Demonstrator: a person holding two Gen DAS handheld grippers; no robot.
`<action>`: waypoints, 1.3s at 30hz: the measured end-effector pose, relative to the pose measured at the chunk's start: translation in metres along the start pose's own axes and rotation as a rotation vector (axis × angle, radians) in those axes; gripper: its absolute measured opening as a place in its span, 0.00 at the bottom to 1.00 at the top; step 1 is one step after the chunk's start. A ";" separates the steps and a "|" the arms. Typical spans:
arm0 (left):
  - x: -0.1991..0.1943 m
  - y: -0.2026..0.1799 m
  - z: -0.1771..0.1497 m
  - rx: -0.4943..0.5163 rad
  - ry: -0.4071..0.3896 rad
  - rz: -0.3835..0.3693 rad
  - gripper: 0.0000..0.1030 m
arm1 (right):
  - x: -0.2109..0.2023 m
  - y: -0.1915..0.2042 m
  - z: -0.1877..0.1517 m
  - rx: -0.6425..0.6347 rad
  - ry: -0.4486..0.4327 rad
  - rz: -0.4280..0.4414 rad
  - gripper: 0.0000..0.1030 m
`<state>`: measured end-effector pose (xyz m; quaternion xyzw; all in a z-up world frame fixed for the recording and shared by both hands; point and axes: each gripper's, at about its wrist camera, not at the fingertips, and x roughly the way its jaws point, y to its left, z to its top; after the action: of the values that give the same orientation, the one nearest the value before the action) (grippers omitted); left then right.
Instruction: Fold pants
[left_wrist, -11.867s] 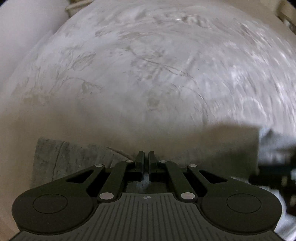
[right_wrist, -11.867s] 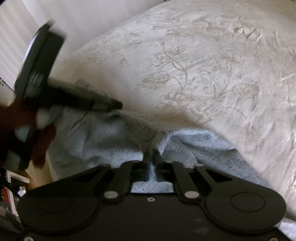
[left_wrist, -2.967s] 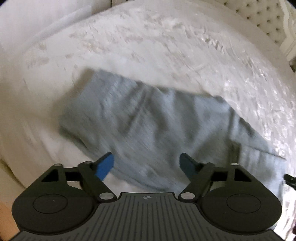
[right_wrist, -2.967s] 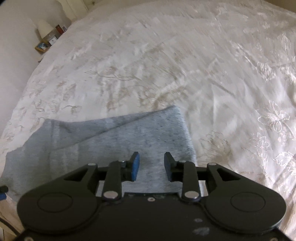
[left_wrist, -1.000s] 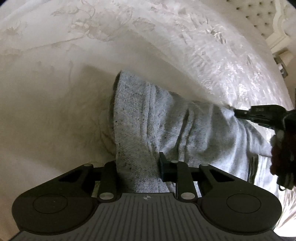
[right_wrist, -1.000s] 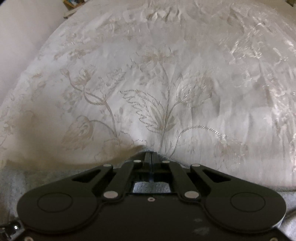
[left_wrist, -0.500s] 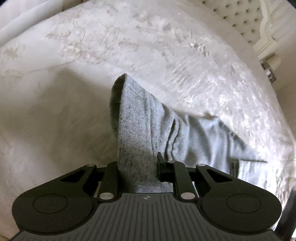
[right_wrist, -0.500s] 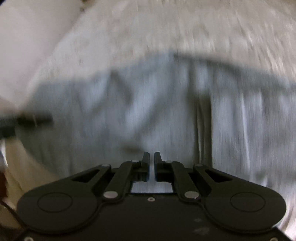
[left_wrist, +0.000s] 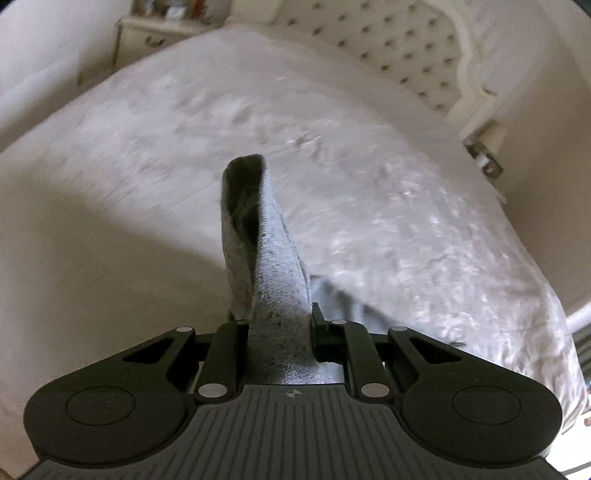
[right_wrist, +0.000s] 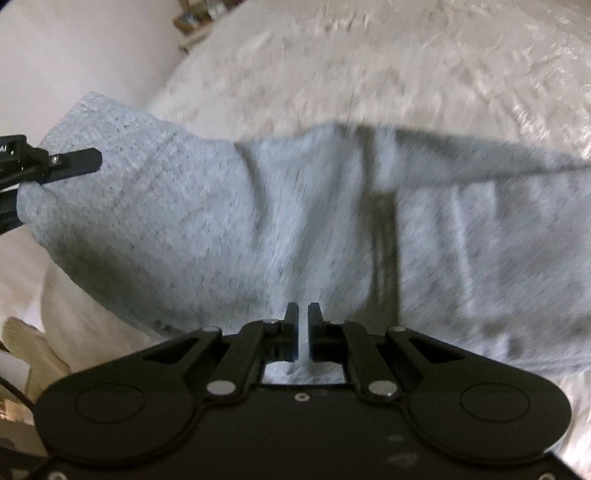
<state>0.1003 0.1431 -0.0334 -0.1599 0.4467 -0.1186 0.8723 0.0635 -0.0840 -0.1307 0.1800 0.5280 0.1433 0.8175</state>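
Left gripper: jaws clamped on a bunched fold of the grey pants, and they have just been closing further on it. The fabric rises from between the fingers as a narrow, upright tube with a dark hollow at its far end, lifted off the bed.

Right gripper: jaws drawn nearly together with only a thin slit between them. Whether cloth is pinched in that slit cannot be told; the view is blurred and pants show both beyond and beneath the fingers.

The pants span the right-wrist view from left to right, the left end raised where the left gripper's black finger pinches it, the rest sagging toward the bedspread.

Edges: the far edge of the pants runs as a shallow arc across the bed. Open bedspread lies beyond and to the right. A tufted headboard bounds the far side; a nightstand stands far left.

Materials: pants are heathered grey knit, soft, flecked. Bedspread is pale, glossy, with an embroidered texture. Grippers are matte black.
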 end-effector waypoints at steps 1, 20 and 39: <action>0.001 -0.015 0.000 0.008 -0.004 -0.008 0.16 | -0.006 -0.007 0.001 0.006 -0.011 0.009 0.07; 0.189 -0.255 -0.101 0.132 0.275 -0.175 0.25 | -0.139 -0.266 -0.011 0.153 -0.080 -0.154 0.12; 0.178 -0.166 -0.147 0.021 0.304 0.196 0.29 | -0.099 -0.270 0.039 0.047 -0.046 -0.008 0.70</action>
<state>0.0718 -0.0979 -0.1823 -0.0866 0.5857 -0.0608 0.8036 0.0713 -0.3727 -0.1559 0.2002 0.5131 0.1232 0.8255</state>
